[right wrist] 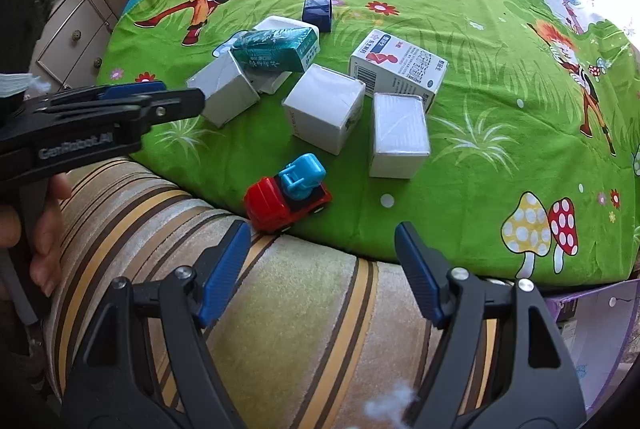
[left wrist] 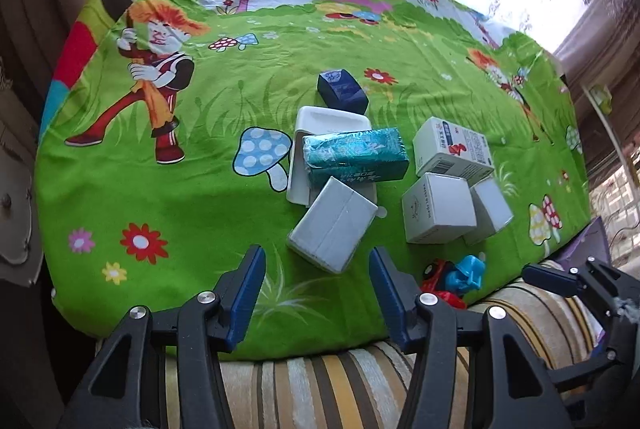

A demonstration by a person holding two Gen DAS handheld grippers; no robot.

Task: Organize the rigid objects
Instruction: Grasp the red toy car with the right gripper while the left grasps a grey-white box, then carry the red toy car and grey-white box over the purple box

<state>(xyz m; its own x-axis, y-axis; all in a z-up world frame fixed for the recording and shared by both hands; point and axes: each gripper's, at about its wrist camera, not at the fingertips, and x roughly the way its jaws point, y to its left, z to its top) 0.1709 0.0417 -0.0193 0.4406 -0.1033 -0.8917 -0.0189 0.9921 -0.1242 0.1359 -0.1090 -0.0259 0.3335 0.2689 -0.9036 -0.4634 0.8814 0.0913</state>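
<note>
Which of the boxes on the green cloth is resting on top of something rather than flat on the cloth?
The teal box: it lies tilted across the white tray, while the navy box and the white boxes sit directly on the cloth.

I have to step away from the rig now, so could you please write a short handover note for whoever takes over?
Left gripper: open, empty, hovering near the grey box.
Right gripper: open, empty, over the table edge by the toy truck.
Teal pack lies across the white tray; navy box behind it; three white boxes clustered to the right.
Done: nothing visibly sorted.
Left: everything.
</note>
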